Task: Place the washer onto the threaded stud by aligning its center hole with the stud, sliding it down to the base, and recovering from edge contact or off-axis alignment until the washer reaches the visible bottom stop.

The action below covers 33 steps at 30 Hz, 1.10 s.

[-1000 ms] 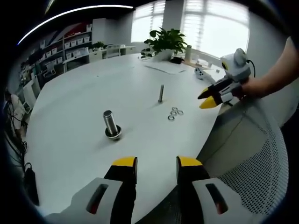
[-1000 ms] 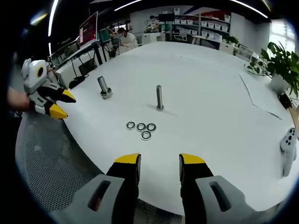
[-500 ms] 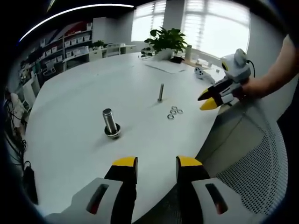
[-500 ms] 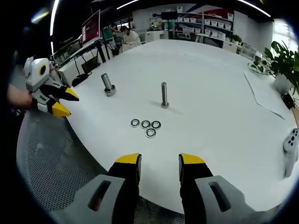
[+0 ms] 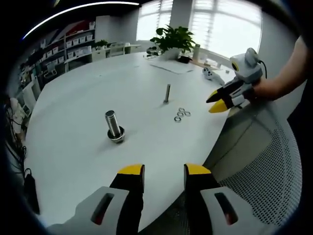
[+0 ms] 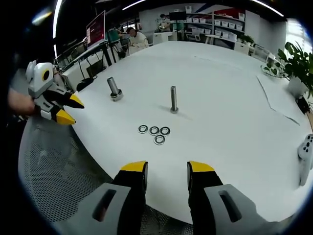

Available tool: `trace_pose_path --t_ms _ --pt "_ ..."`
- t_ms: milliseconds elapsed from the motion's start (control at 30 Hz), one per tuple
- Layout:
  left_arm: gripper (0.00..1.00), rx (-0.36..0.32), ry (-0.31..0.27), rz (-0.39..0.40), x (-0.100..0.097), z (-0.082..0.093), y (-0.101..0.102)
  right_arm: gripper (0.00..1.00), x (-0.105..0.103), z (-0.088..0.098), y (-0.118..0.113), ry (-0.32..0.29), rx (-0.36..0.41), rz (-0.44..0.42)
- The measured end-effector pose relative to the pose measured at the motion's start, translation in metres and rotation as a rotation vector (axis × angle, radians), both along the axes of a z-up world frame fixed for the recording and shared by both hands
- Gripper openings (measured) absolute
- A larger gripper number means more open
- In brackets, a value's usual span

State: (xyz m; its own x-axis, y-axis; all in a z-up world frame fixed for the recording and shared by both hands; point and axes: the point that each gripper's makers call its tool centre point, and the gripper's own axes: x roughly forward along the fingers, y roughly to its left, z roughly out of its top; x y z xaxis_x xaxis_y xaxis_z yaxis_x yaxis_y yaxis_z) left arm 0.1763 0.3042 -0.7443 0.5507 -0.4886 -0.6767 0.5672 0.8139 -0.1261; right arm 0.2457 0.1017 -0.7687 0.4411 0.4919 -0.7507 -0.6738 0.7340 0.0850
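Taking the stud (image 6: 173, 99) as landmark: it stands upright on the desk (image 6: 230, 112), well in from the edge. In the right gripper view, four washers (image 6: 155, 133) lie flat on the desk just before the stud, three in a row and one nearer, touching or nearly so. A thicker bolt (image 6: 114, 89) stands to the stud's left, well apart. A plant (image 6: 297, 63) sits far right of the stud, and a controller (image 6: 306, 155) lies at the desk's right edge. The left tool (image 6: 69, 108) hangs off the desk's left edge, the right tool (image 6: 167, 172) before the washers.
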Motion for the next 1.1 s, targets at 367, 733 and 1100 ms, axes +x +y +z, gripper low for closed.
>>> trace_pose_path --t_ms 367,733,1100 --pt "0.3 0.001 0.006 0.019 0.0013 0.0001 0.003 0.35 -0.0037 -0.001 0.0041 0.014 0.004 0.024" --pt "0.3 0.001 0.007 0.037 0.002 -0.0002 0.0061 0.35 -0.0053 -0.0029 0.0057 0.022 -0.001 0.033" --pt "0.3 0.008 0.006 0.017 0.0009 -0.0014 0.0045 0.35 -0.0057 -0.0045 0.0038 0.026 -0.022 0.033"
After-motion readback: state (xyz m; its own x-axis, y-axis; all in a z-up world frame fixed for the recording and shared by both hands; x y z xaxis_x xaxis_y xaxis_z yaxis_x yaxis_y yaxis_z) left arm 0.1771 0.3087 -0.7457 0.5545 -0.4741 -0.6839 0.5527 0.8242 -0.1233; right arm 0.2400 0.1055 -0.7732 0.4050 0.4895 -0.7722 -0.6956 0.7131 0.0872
